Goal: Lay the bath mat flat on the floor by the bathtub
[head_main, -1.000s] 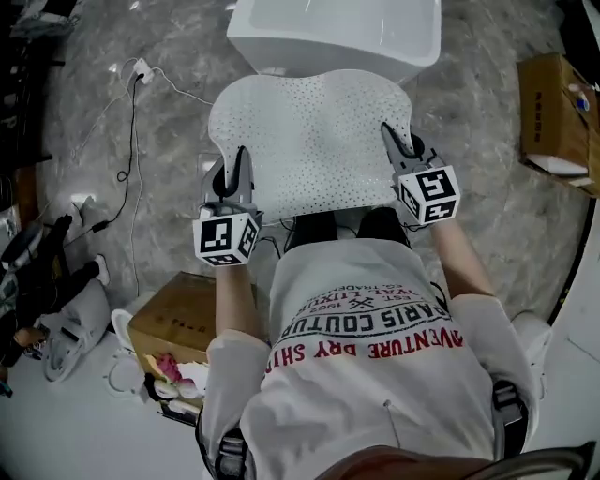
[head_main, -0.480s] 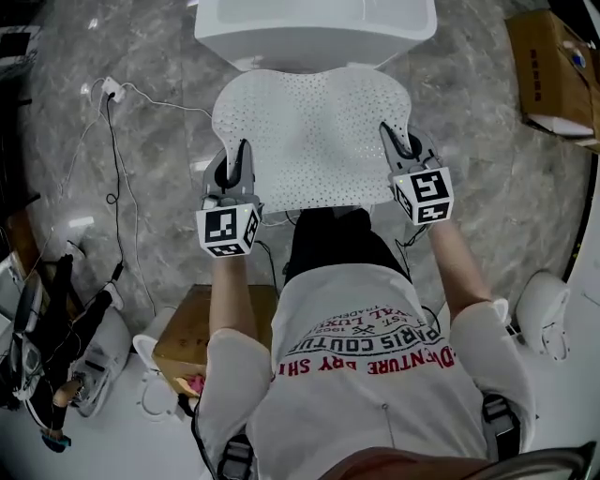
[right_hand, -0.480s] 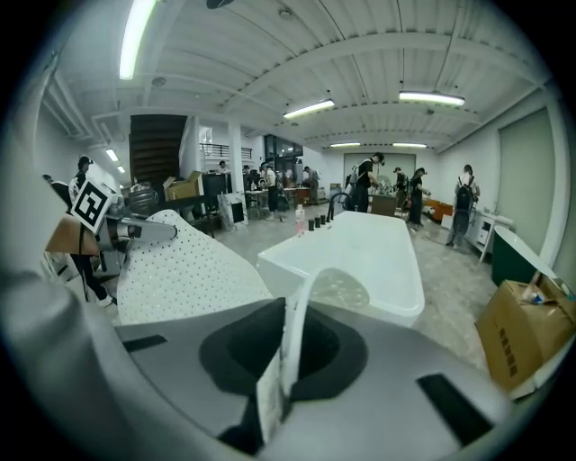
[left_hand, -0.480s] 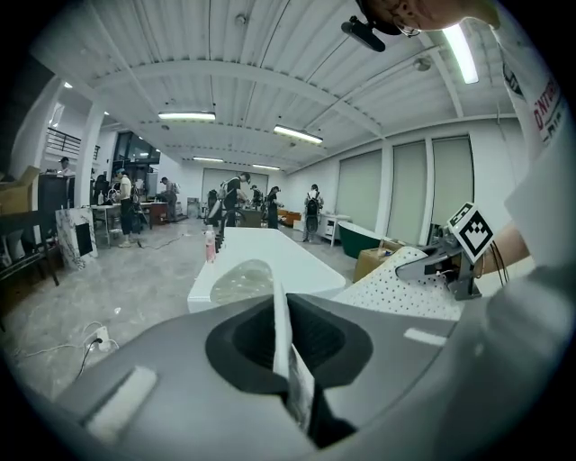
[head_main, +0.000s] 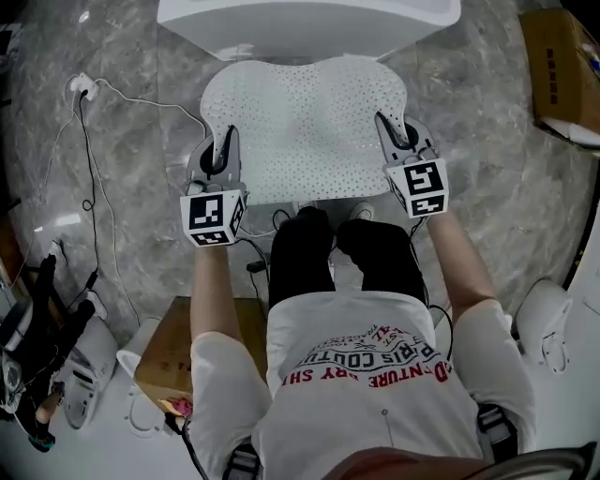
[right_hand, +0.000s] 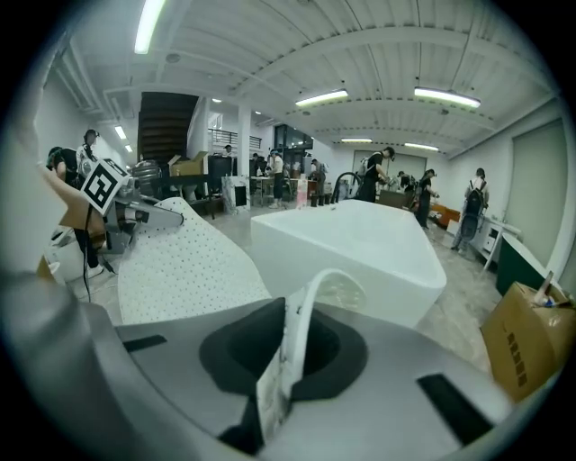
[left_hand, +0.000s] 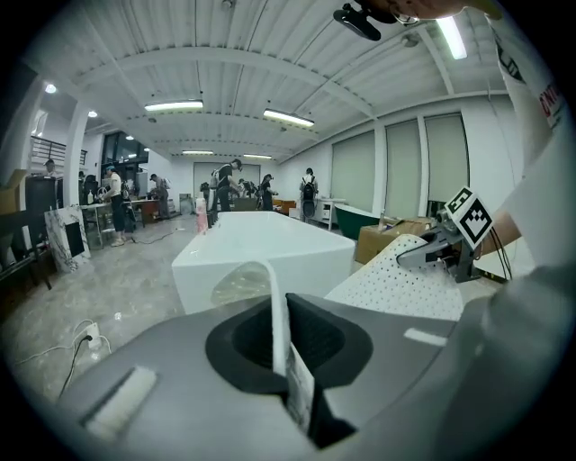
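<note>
bath mat (head_main: 305, 127) is stretched btw both grippers in front of the person, near part held up off the floor (head_main: 141, 178). It's white, small holes all over, lobed outline. left gripper (head_main: 228, 142) is fully closed, pinching the mat's left edge near its near-left corner; in the left gripper view the thin edge runs straight thru the closed jaws and curls up past them. right gripper (head_main: 386, 127) is the same: clamped tight on the right edge near the near-right corner, mat edge squeezed btw the jaws. The mat's far edge sits right at the near wall of the bathtub (head_main: 309, 23) in the head view; can't tell if it touches. Tub is white and freestanding, on the floor just beyond the mat. Floor = grey marble-look tile, glossy w/ light patches. A white cable (head_main: 141, 94) w/ a power strip (head_main: 80, 84) lies on it left of the mat. One cardboard box (head_main: 562, 66) sits right of the tub, a second box (head_main: 159, 342) by the person's left side. The person's dark-trousered legs (head_main: 300, 253) show just below the mat's near edge. Room is a big open workshop-type hall w/ a white ribbed ceiling (left_hand: 270, 54), strip lights (left_hand: 175, 105), tall windows (left_hand: 400, 171) w/ blinds down, a dark staircase (right_hand: 166, 112), and several people (left_hand: 225, 185) standing in the bg beyond the tub.
</note>
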The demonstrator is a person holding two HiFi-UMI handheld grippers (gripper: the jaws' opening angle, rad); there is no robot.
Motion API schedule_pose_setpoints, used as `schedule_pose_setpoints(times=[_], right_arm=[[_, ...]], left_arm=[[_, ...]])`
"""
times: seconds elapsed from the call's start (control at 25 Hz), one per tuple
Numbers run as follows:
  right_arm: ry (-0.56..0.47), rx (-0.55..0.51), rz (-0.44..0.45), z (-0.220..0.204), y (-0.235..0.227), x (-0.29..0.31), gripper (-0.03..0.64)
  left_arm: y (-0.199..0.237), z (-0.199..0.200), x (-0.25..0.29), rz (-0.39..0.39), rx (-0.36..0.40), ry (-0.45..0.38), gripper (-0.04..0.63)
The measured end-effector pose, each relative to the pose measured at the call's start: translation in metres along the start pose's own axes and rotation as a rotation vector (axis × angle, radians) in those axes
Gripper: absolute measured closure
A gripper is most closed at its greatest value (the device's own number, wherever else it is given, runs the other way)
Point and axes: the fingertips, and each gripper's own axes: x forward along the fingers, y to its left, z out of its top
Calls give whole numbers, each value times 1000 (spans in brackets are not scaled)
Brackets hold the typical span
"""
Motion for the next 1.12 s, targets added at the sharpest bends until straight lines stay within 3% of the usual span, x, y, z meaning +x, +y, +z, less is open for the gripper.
schedule_pose_setpoints(times=[0.36,0.68,0.84,1.12], right_arm=[[-28,-1,4,-132,-16,125,600],[-37,-20,-15,-224,-21,194,600],[-49,-35,-22,-249,-21,212,600],[-29,-35,-7,-284,-15,238,600]], left_arm=[[7,-132,105,-2,111,7,577],[23,-233,170,6,159,-5,577],[28,-267,190,1,179,-6,577],[40,-318,209,-2,149,34,575]])
